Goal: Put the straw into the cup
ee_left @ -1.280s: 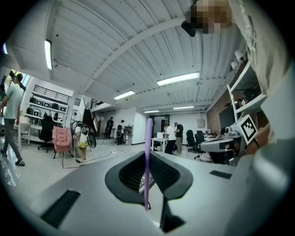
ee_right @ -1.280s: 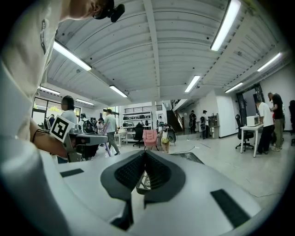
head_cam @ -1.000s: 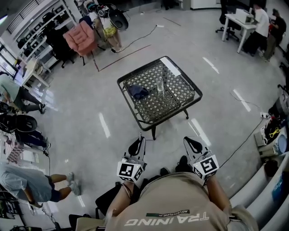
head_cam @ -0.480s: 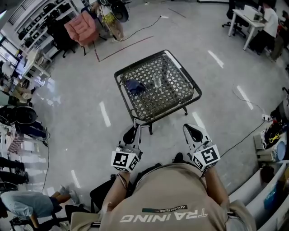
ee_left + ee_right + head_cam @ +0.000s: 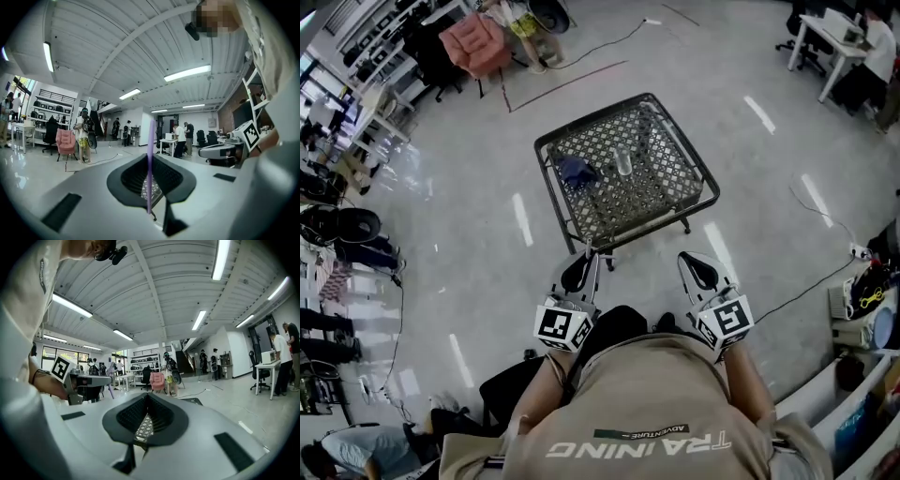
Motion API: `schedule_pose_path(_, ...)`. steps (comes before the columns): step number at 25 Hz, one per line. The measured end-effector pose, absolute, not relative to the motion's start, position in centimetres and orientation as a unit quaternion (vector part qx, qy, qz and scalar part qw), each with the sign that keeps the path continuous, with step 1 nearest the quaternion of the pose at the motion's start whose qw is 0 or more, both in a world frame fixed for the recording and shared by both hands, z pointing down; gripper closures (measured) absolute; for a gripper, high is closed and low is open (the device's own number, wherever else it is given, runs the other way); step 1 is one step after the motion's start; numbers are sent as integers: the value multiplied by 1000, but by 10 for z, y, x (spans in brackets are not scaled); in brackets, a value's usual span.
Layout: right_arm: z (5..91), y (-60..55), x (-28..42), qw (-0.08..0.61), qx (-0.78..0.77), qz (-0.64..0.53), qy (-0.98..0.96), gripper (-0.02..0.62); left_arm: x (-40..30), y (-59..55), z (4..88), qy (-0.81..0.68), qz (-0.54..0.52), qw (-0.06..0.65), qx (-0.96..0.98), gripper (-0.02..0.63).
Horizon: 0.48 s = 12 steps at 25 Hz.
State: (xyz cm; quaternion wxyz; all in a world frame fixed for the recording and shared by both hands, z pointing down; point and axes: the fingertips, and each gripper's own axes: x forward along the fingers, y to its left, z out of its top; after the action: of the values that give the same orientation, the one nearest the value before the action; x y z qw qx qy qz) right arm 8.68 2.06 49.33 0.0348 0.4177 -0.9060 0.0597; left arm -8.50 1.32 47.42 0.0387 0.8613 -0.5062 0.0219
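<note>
A clear cup (image 5: 623, 164) stands upright near the middle of the black mesh table (image 5: 551, 152) ahead of me. My left gripper (image 5: 579, 272) is shut on a thin purple straw (image 5: 150, 154), which stands upright between its pads. The straw's tip reaches well above the jaws. My right gripper (image 5: 699, 271) is shut with nothing in it, held level beside the left one. Both grippers hover over the floor just short of the table's near corner, well away from the cup. In the right gripper view the left gripper (image 5: 84, 380) and its straw (image 5: 111, 389) show at the left.
A crumpled blue cloth (image 5: 576, 171) lies on the table left of the cup. A pink chair (image 5: 476, 42) stands far left behind the table. A white desk (image 5: 825, 33) with people is at the far right. Cables cross the floor (image 5: 806, 281) to my right.
I have walked toward the table, so its near corner is now closer to both grippers. The grippers keep their side-by-side pose, and the straw stays held.
</note>
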Motion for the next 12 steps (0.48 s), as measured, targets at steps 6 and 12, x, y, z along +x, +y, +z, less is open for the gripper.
schedule_pose_path(6, 496, 4, 72, 35, 412, 71, -908, 578, -91, -7, 471, -497, 31, 37, 867, 565)
schedule_pose_path(12, 489, -23, 60, 46, 410, 65, -908, 578, -96, -40, 470, -485, 26, 31, 874, 565)
